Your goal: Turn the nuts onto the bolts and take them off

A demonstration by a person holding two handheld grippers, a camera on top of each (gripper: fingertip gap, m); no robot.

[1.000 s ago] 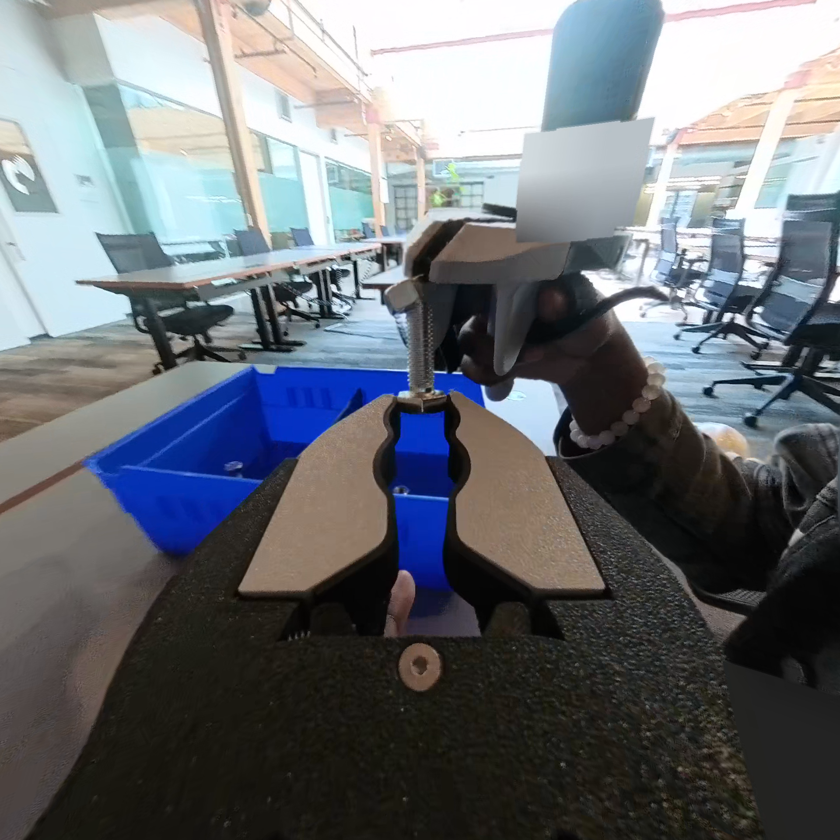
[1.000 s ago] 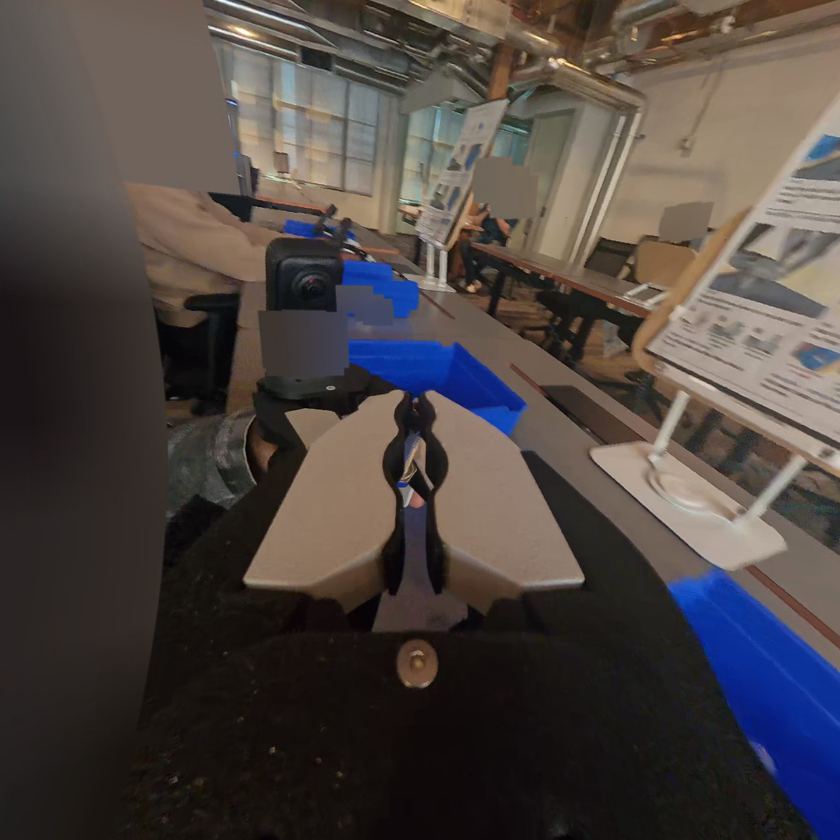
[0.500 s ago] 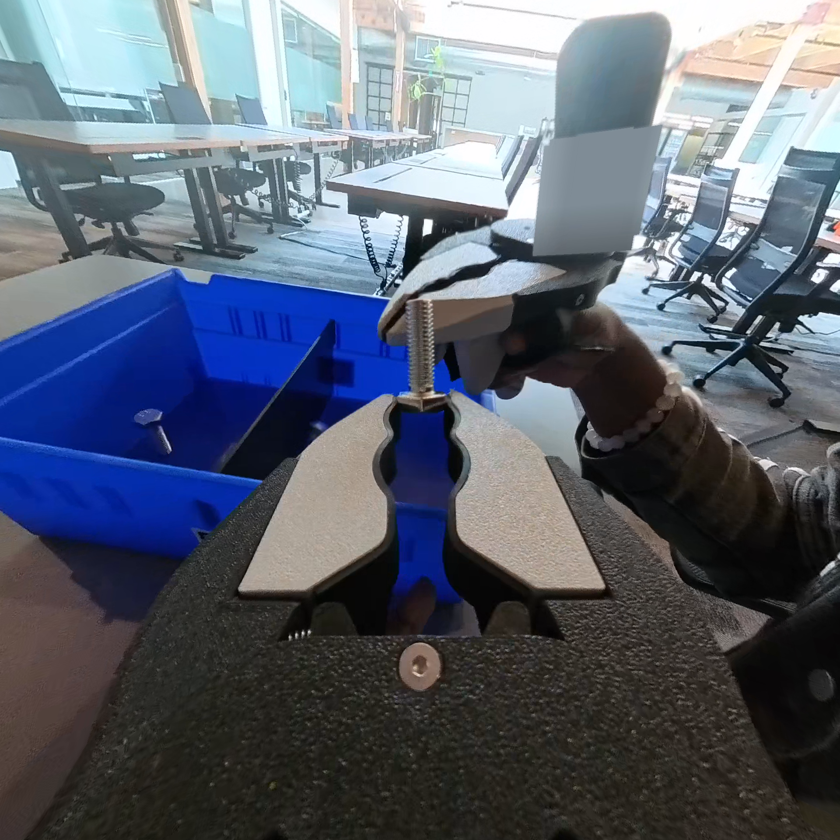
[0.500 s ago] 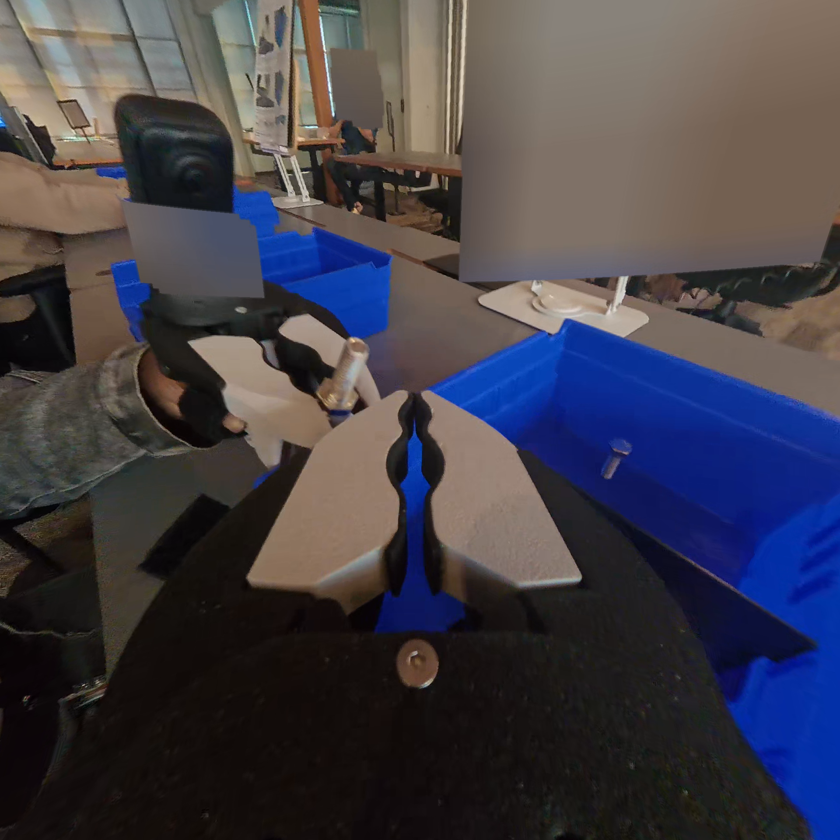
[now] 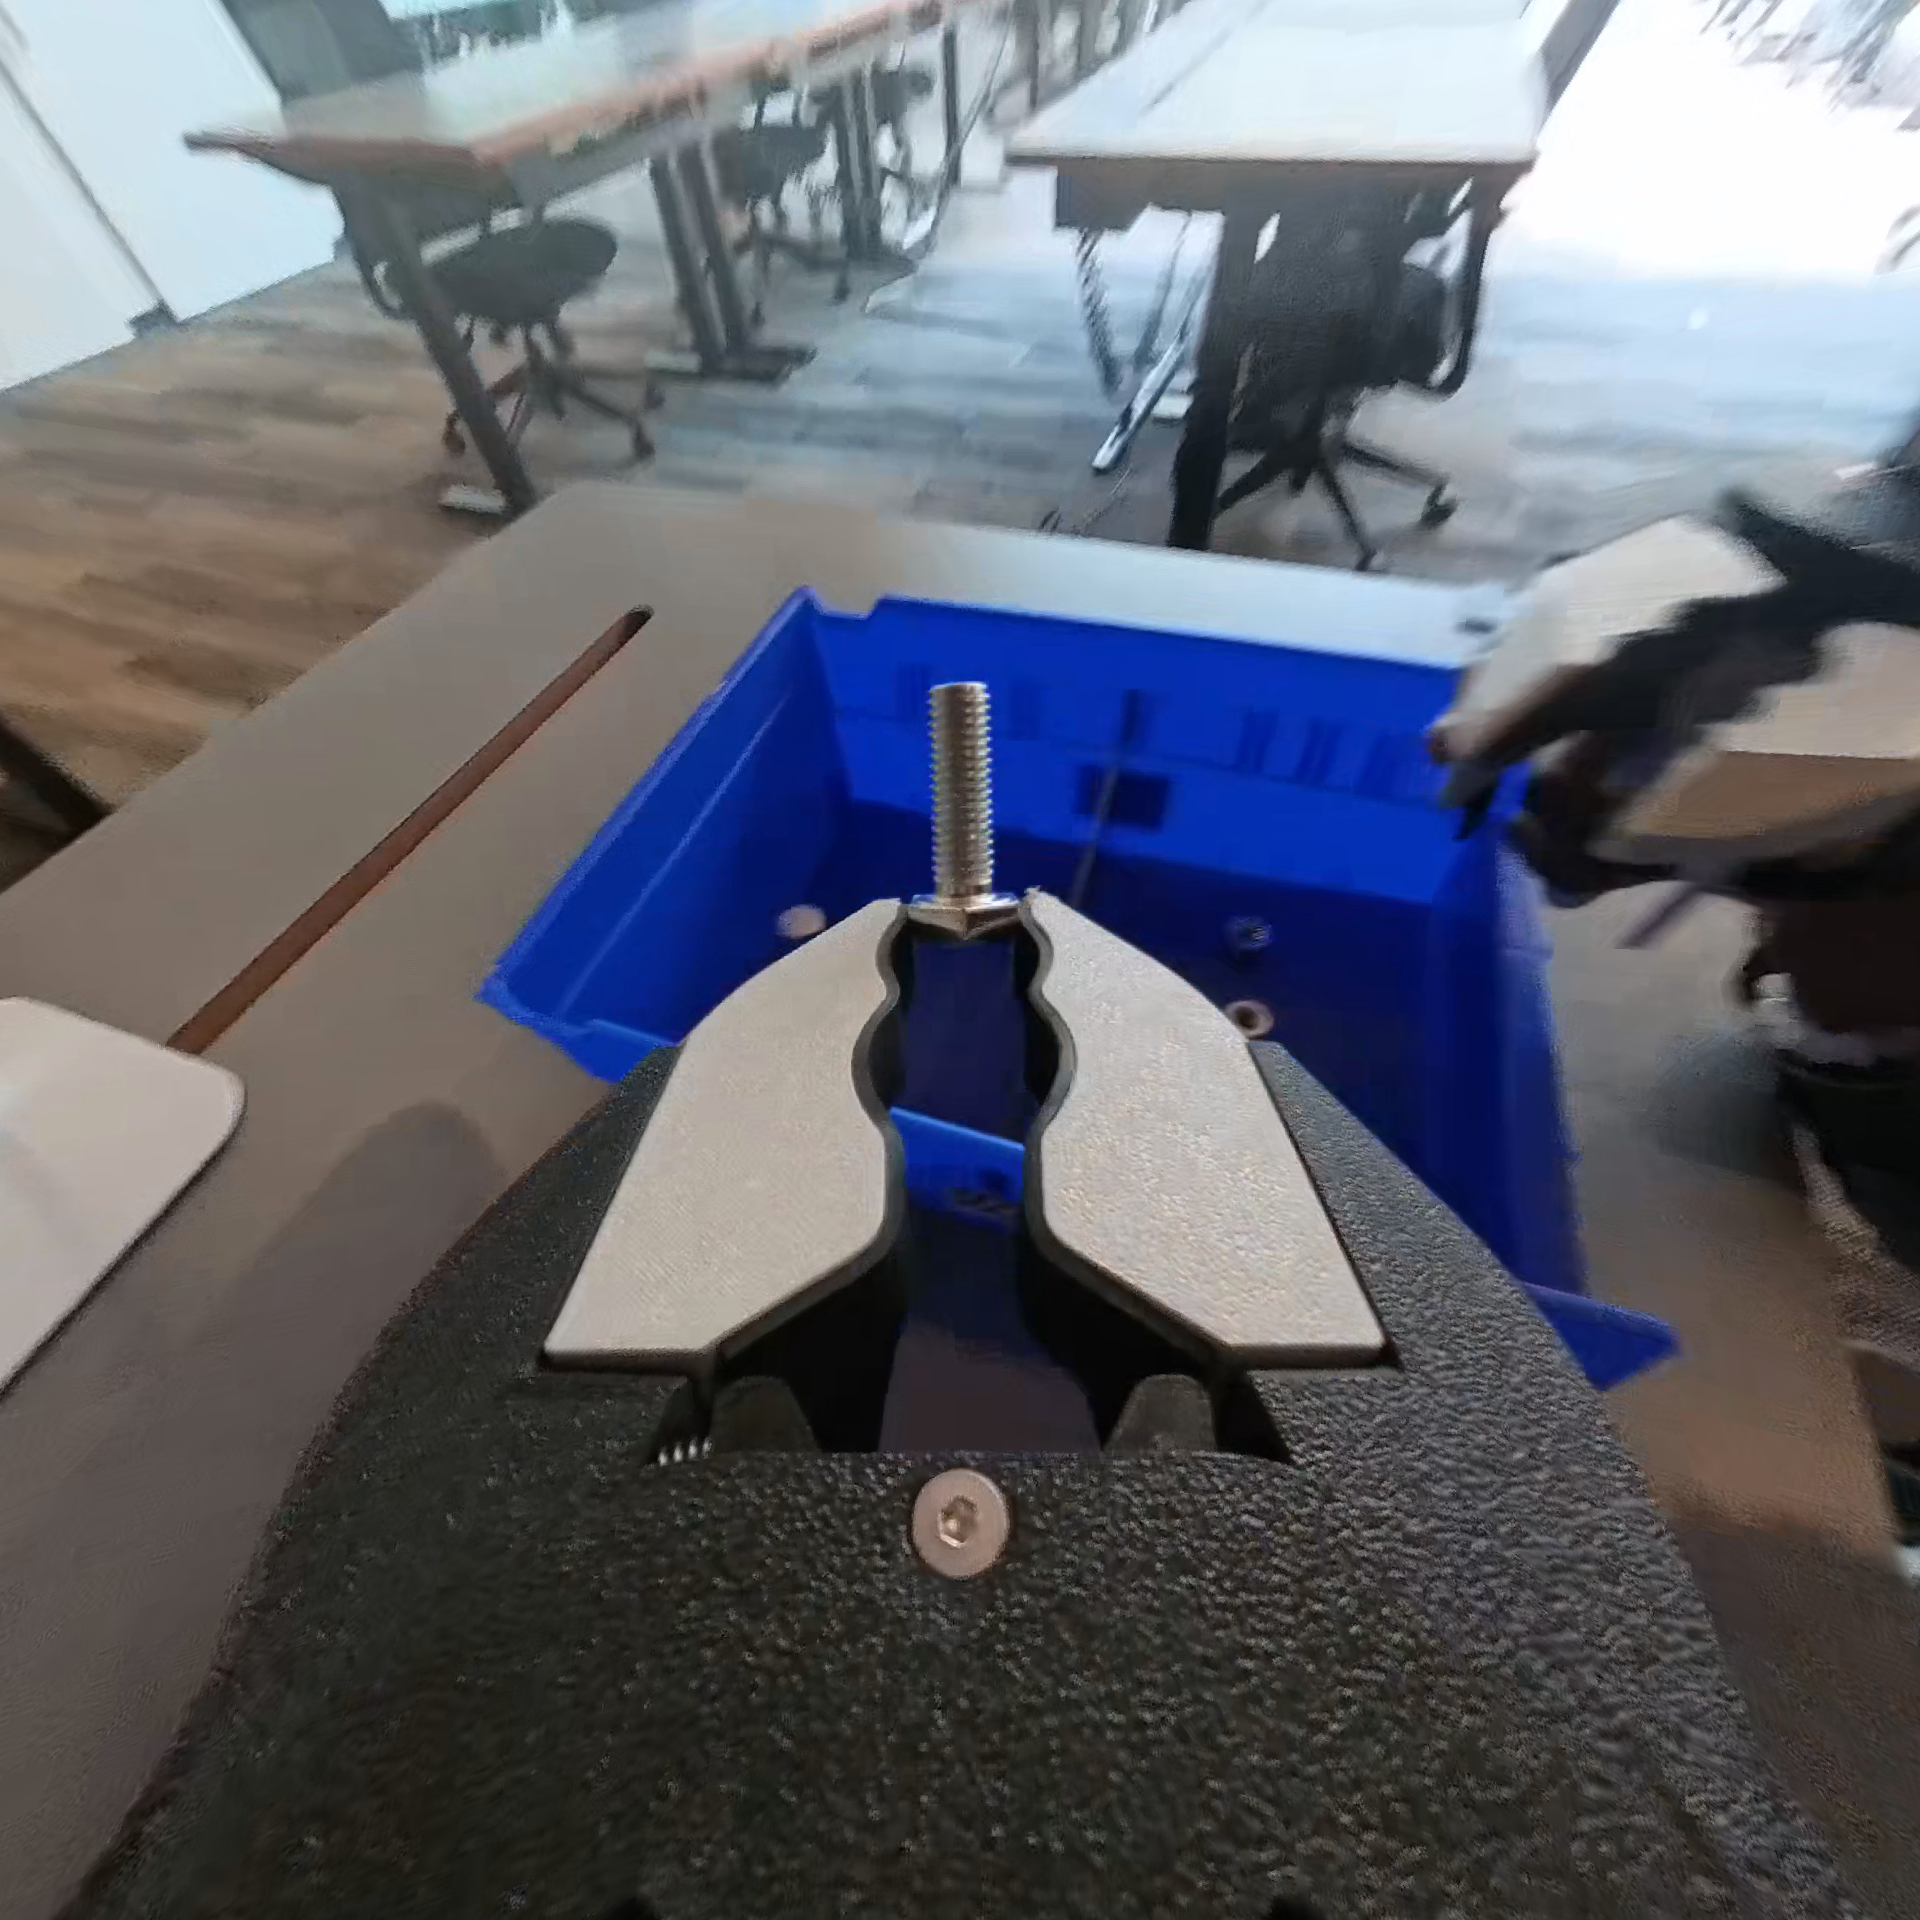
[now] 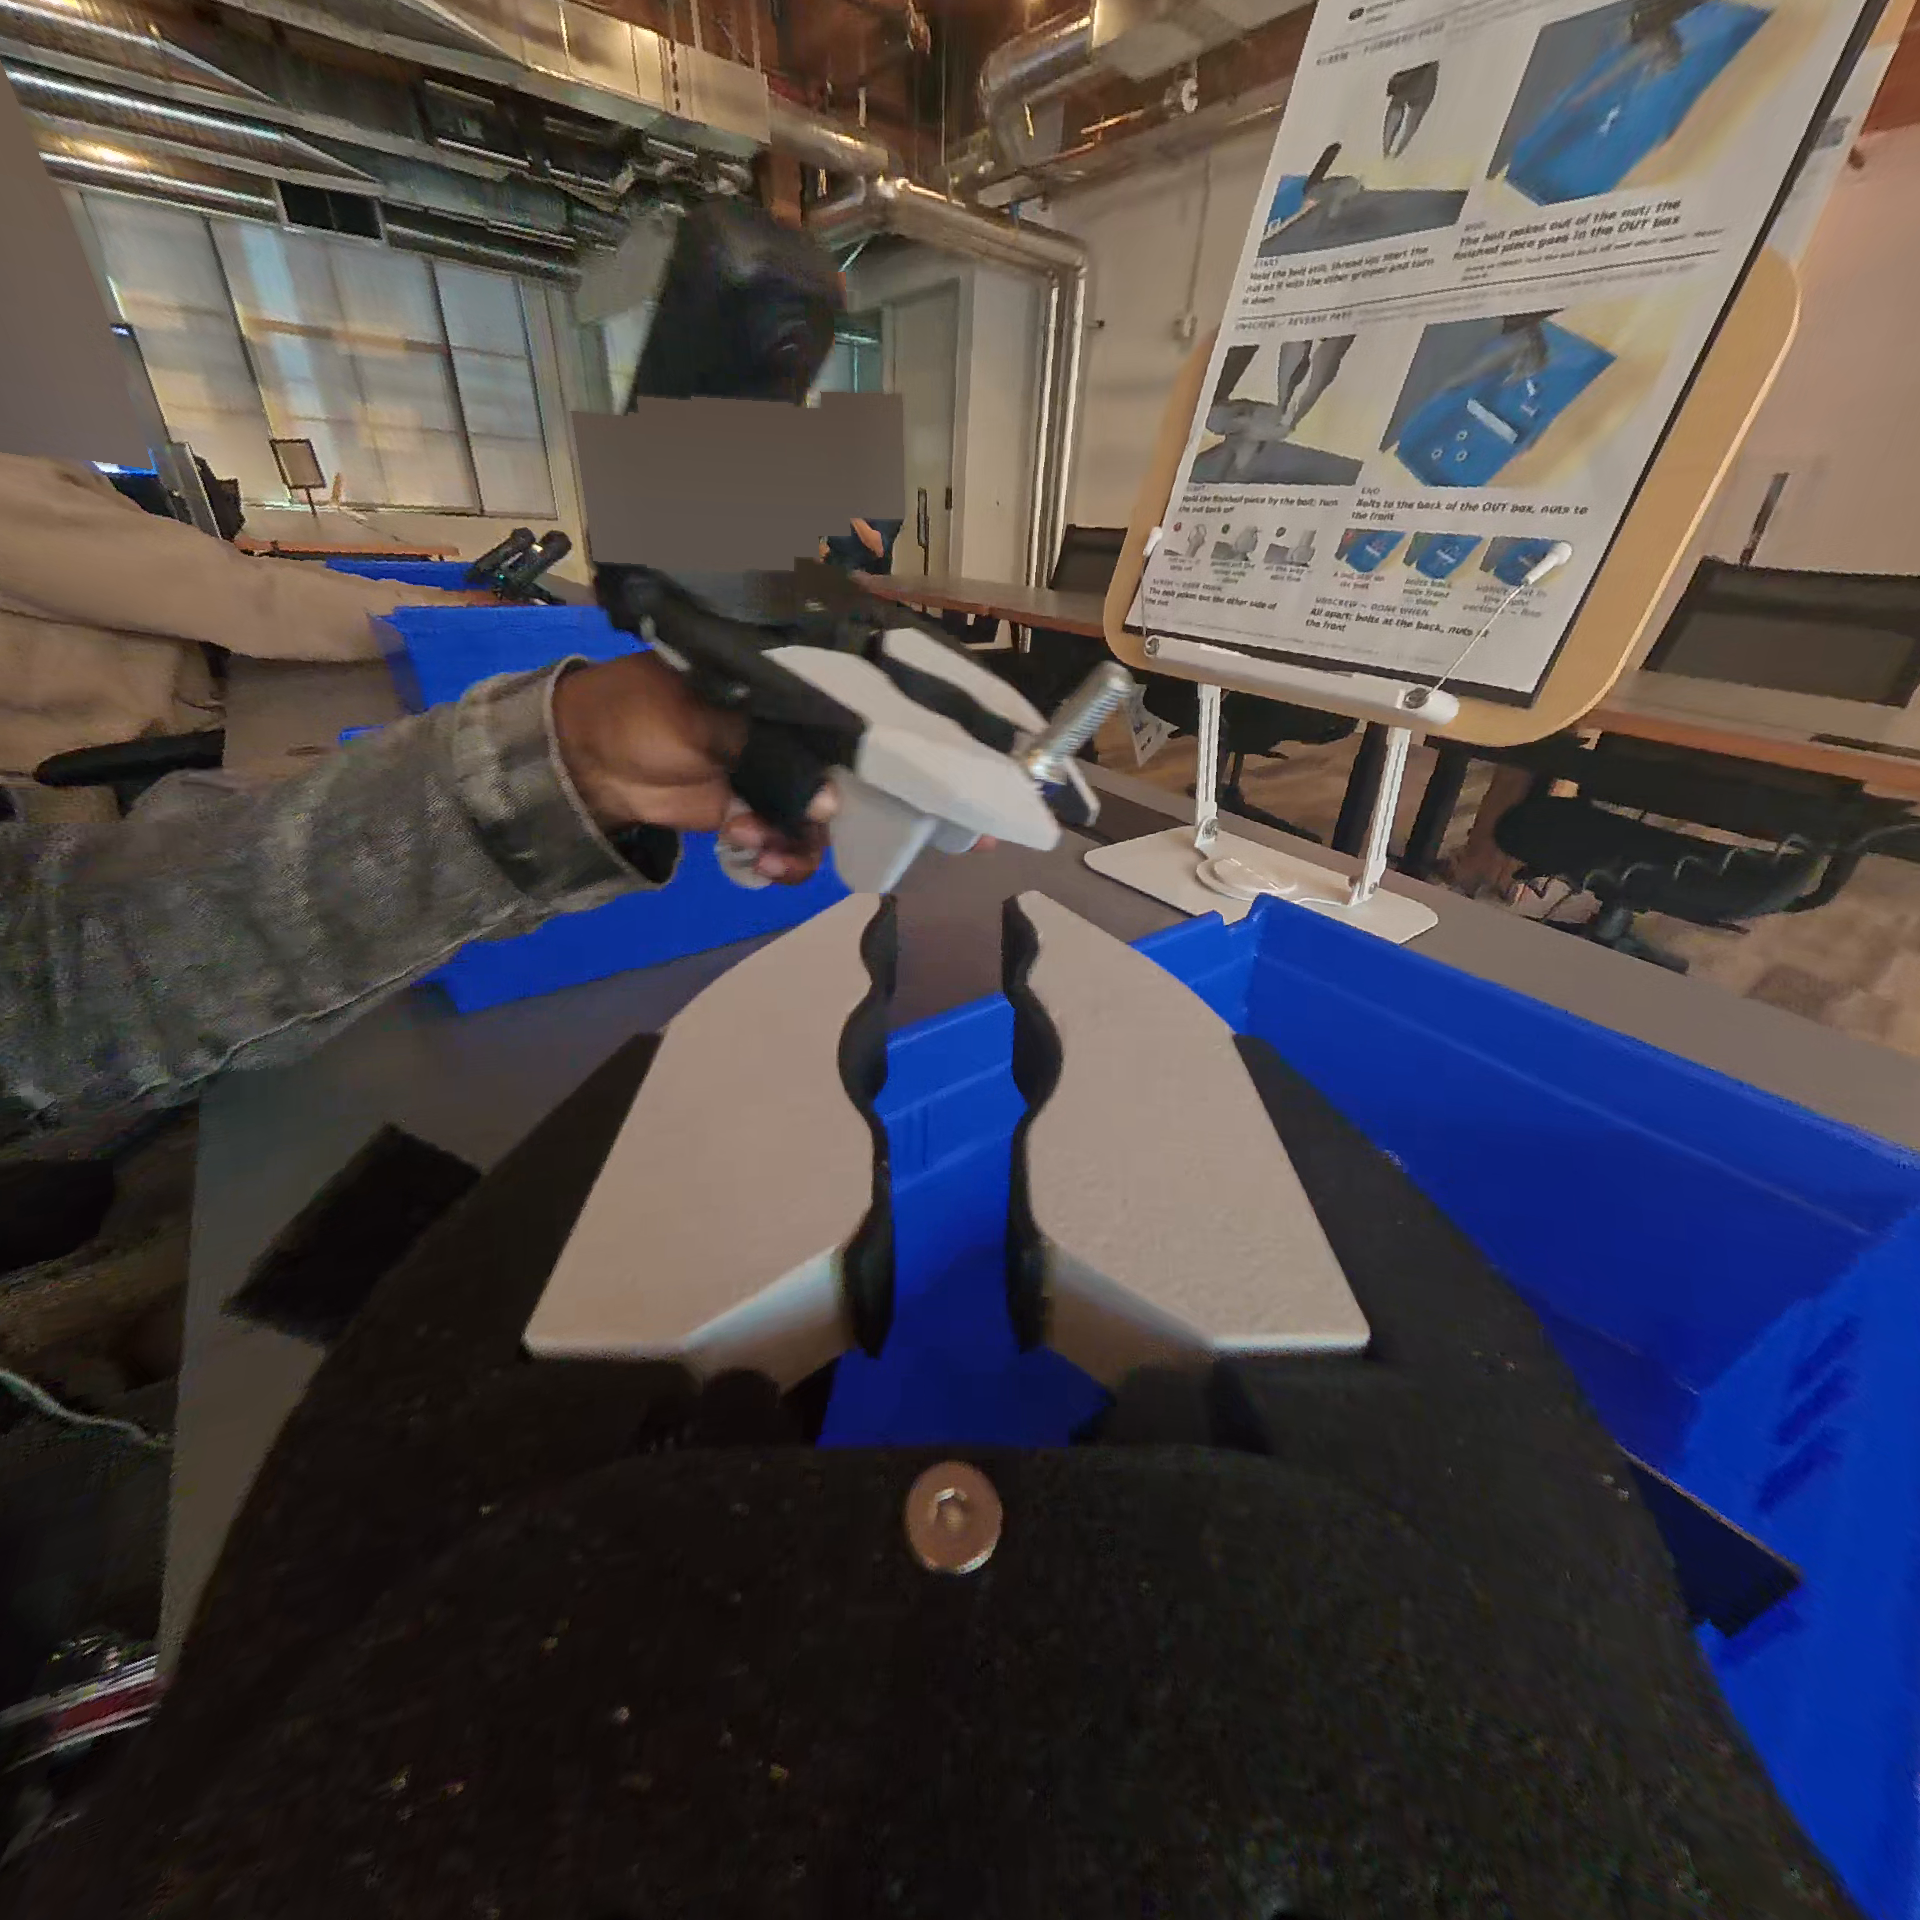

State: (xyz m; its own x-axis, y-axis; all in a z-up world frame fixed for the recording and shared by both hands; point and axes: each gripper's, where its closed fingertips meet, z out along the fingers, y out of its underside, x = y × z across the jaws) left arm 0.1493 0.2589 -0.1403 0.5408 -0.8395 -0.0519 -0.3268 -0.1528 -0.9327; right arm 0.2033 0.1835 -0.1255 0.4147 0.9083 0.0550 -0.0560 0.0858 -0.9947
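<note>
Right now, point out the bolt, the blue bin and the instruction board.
bolt (image 5: 959,790), left wrist view, middle of its threaded shank.
blue bin (image 5: 717,790), left wrist view, its left inner wall.
instruction board (image 6: 1455,343), right wrist view, middle of the printed sheet.

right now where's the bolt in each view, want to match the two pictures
Left wrist view: the bolt stands upright in the upper middle, its head pinched at the tips of the left gripper, over the blue bin.
Right wrist view: the same bolt sits right of centre in the upper half, slanting up to the right out of the left gripper.
Shared landmark: the blue bin.
</note>
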